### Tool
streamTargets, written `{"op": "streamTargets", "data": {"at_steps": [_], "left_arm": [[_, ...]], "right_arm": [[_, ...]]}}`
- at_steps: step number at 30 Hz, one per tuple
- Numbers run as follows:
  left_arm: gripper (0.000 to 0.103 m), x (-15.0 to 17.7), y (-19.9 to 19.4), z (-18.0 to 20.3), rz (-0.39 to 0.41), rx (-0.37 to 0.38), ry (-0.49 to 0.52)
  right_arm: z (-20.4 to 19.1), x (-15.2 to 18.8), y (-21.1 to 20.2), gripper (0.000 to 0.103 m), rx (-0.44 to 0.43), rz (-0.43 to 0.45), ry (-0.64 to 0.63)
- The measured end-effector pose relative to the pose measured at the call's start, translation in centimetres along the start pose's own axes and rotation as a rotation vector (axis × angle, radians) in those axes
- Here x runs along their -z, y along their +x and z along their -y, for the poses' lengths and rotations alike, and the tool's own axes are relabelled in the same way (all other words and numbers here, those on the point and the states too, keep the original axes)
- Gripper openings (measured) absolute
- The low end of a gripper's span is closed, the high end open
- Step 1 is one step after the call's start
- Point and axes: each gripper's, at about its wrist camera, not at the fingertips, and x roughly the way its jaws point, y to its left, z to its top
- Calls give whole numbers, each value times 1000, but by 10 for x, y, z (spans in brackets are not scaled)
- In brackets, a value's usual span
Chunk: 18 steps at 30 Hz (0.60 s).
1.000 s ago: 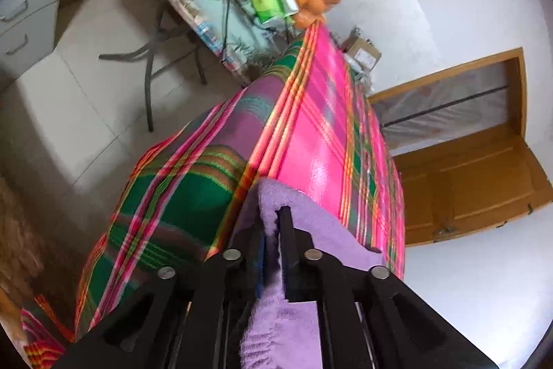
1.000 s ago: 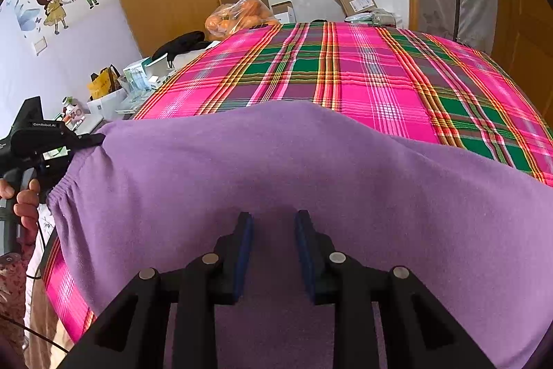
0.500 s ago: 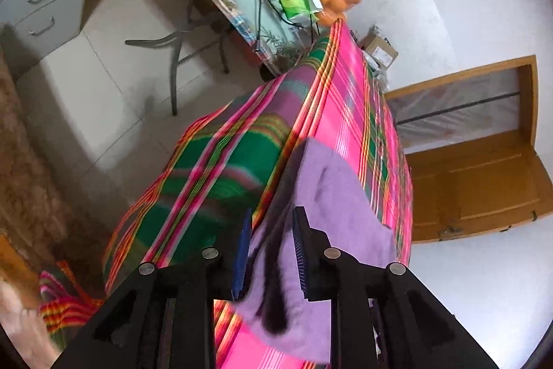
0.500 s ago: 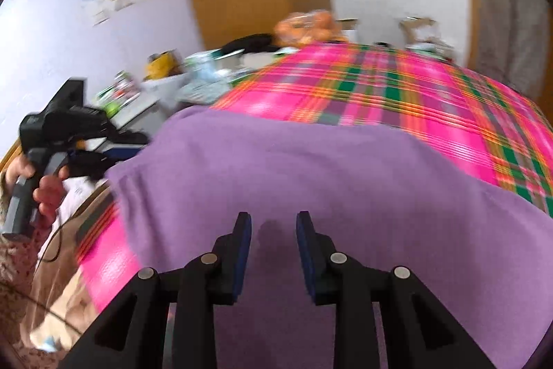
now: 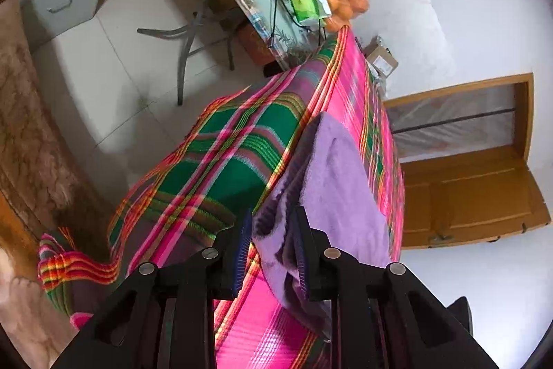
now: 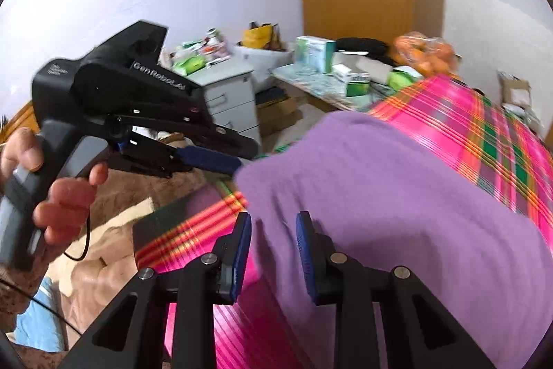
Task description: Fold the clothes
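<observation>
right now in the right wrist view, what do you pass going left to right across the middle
hand holding the left gripper → grey drawer cabinet → purple garment → pink plaid cloth

The black body of the left claw point(image 6: 221, 161) carries white lettering reading "GenRobot.AI".

Purple garment point(image 6: 397, 196) on pink-green plaid cloth point(image 5: 235, 161).
</observation>
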Motion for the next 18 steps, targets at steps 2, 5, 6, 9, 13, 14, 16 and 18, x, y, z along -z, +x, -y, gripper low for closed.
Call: {"op": "streamTargets", "data": {"at_steps": [2, 5, 6, 9, 13, 14, 16, 18], "left_arm": [[23, 2, 4, -1, -15, 3, 0], [23, 3, 6, -2, -21, 12, -5], [23, 3, 6, -2, -23, 16, -9], [23, 1, 5, -5, -22, 37, -19], [23, 0, 0, -4, 0, 57, -22], [23, -1, -2, -5, 9, 60, -25], [23, -2, -3, -7, 15, 54, -30], [23, -3, -3, -11, 10, 48, -40]], "right_arm": [[-8, -4, 11, 27, 16, -11, -33], [-14, -8, 18, 24, 80, -23, -57], [-12, -9, 17, 15, 54, -18, -38], [-7, -12, 11, 12, 7, -1, 22], [10, -20, 5, 10, -79, 17, 183], [12, -22, 7, 10, -90, 16, 204], [11, -23, 11, 10, -101, 10, 221], [8, -22, 18, 10, -90, -5, 210]]}}
